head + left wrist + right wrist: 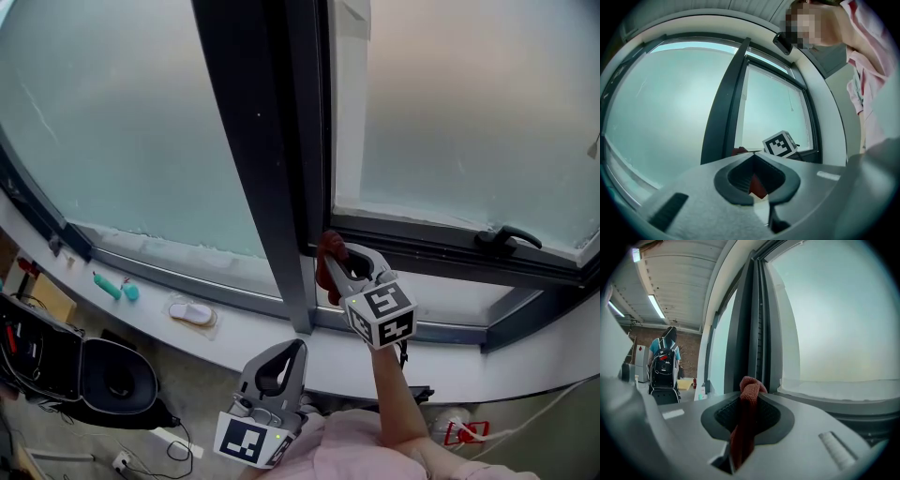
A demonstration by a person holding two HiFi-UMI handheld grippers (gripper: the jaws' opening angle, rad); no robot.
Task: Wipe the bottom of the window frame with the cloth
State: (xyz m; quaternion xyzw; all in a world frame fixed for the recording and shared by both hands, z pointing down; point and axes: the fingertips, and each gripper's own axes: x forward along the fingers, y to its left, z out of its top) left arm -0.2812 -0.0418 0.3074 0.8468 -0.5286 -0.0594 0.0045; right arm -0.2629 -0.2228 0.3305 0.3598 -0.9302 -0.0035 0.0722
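The right gripper (pixel 345 263) clamps the cloth (pixel 328 255) at the left end of the frame bottom (pixel 427 247), seemingly starting the wipe; next, a rightward sweep along it. The left gripper (pixel 299 348) is closed, empty.

My right gripper (pixel 339 255) covers most of the cloth (pixel 326 272) at the middle of the head view. Only a red fold shows, and I can't tell whether it touches the window frame (pixel 422 246). In the right gripper view the cloth's lower end sinks out of sight between my closed jaws. In the left gripper view my left gripper (pixel 295 349) hides all but a red scrap of it, and a mosaic patch masks the upper right. At the head view's bottom edge my sleeve (pixel 356 452) is cut off; the black case (pixel 56 361) runs off the left edge. The teal things (pixel 111 287) and whitish thing (pixel 192 312) on the sill (pixel 262 333) are too small to name.
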